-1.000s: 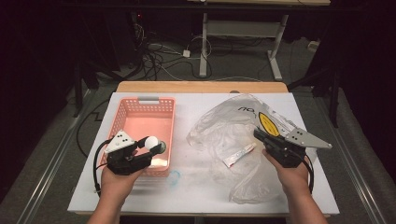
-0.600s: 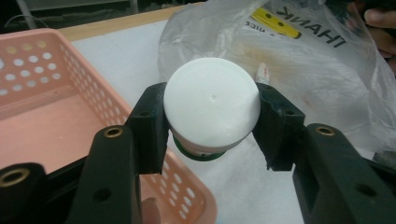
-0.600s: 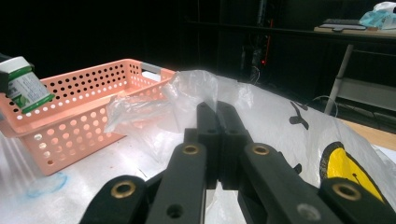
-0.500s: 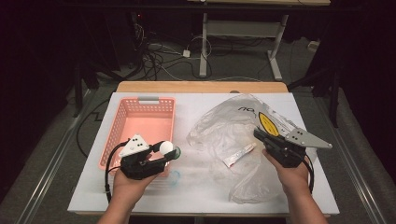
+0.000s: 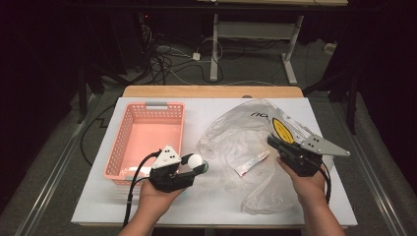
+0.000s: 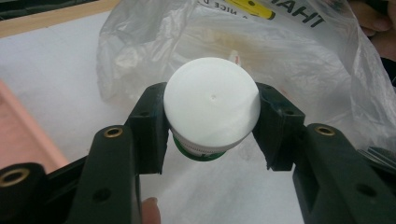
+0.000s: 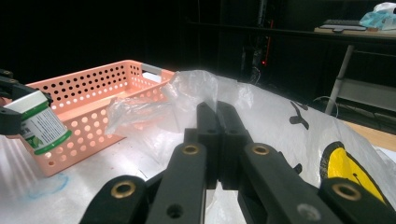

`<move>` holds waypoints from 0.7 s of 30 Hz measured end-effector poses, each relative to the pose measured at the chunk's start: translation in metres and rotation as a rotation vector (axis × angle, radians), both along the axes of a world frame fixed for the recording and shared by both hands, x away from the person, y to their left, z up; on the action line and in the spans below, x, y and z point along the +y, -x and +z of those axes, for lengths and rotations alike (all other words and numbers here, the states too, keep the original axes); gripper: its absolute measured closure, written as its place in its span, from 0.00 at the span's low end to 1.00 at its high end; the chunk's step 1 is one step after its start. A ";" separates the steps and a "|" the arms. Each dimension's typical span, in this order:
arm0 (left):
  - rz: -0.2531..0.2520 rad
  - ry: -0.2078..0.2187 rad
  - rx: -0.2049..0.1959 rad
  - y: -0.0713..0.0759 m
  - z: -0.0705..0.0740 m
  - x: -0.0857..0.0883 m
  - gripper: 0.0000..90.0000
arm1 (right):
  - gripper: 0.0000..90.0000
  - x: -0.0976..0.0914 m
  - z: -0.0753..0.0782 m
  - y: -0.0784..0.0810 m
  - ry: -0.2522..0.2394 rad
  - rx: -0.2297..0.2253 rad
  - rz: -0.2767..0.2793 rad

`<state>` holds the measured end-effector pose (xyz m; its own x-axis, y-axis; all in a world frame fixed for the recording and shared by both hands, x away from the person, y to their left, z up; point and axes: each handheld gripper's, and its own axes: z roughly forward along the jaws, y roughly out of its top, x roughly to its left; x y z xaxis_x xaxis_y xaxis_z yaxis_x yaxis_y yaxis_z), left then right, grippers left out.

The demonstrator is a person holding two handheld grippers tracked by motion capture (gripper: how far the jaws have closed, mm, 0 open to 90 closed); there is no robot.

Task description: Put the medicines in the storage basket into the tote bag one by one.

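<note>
While the left tongs (image 5: pixel 199 166) grip a white-capped bottle (image 6: pixel 211 108) by its sides, holding it level above the counter (image 5: pixel 216 206) beside the pink basket (image 5: pixel 147 135), its cap faces the plastic bag (image 5: pixel 246 142), probably headed for the opening. Farther over, the right tongs (image 7: pixel 217 112) are clenched on a fold of the bag, seemingly pinning it steady.

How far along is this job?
Done: a tube already lies inside the bag, and the basket looks empty. In hand: the left gripper clamps the bottle between basket and bag; the right gripper is shut, apparently pinching the bag's film. Left: the bottle is not yet in the bag, probably its next stop.
</note>
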<state>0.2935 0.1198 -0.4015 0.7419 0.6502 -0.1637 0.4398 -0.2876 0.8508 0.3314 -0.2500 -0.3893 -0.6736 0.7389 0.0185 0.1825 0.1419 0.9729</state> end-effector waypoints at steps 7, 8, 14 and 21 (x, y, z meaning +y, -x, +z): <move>-0.023 0.004 -0.003 -0.006 -0.002 -0.022 0.54 | 1.00 0.000 0.000 -0.001 0.001 -0.004 0.002; -0.026 0.003 -0.002 -0.007 -0.002 -0.025 0.54 | 1.00 0.000 0.000 -0.001 -0.001 -0.002 0.002; -0.037 0.004 -0.006 -0.015 -0.004 -0.042 0.54 | 1.00 -0.001 0.000 -0.001 -0.006 0.000 0.003; -0.042 -0.005 -0.009 -0.029 -0.008 -0.061 0.54 | 1.00 0.000 0.000 -0.001 -0.005 0.000 0.005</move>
